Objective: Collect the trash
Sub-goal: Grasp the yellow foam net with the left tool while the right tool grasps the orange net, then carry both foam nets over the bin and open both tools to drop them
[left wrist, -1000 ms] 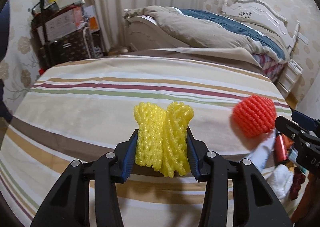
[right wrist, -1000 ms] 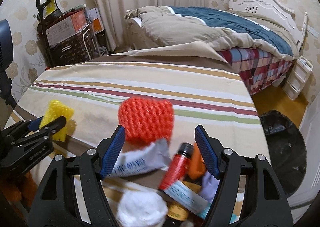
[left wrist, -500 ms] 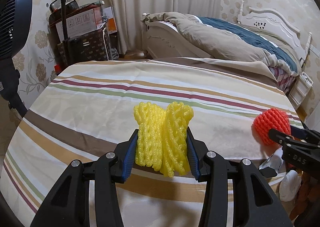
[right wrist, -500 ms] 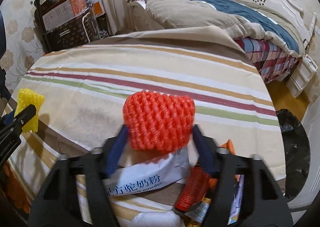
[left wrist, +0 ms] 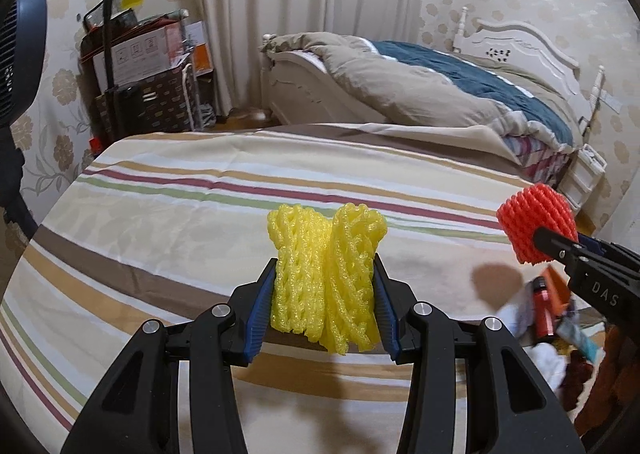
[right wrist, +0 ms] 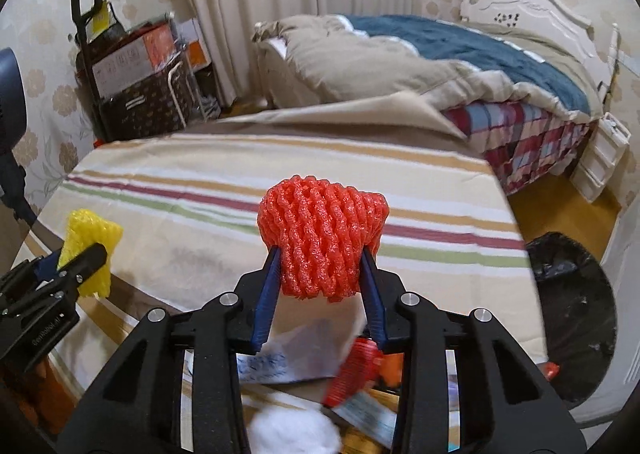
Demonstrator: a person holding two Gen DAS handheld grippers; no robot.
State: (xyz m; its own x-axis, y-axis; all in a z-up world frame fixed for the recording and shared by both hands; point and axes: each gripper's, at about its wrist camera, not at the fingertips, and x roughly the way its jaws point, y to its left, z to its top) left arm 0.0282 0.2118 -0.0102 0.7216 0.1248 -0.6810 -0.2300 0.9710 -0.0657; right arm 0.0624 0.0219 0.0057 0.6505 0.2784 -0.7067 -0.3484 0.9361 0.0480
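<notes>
My left gripper (left wrist: 325, 308) is shut on a yellow foam fruit net (left wrist: 325, 274) and holds it above the striped tablecloth (left wrist: 180, 221). My right gripper (right wrist: 320, 286) is shut on an orange-red foam fruit net (right wrist: 322, 238), lifted above a pile of trash (right wrist: 304, 370) at the table's near right: a white sachet, a red tube, a white wad. The red net also shows at the right of the left wrist view (left wrist: 536, 225), the yellow net at the left of the right wrist view (right wrist: 90, 250). A black-lined trash bin (right wrist: 568, 318) stands on the floor right of the table.
A bed (left wrist: 440, 93) with a beige and blue duvet lies beyond the table. A trolley with boxes (left wrist: 140, 81) stands at the back left by the curtain. A dark fan (left wrist: 16, 65) is at the far left. White drawers (right wrist: 604, 157) stand at the right.
My right gripper closed on the red net and lifted it off the trash pile. My left gripper kept hold of the yellow net and rose slightly.
</notes>
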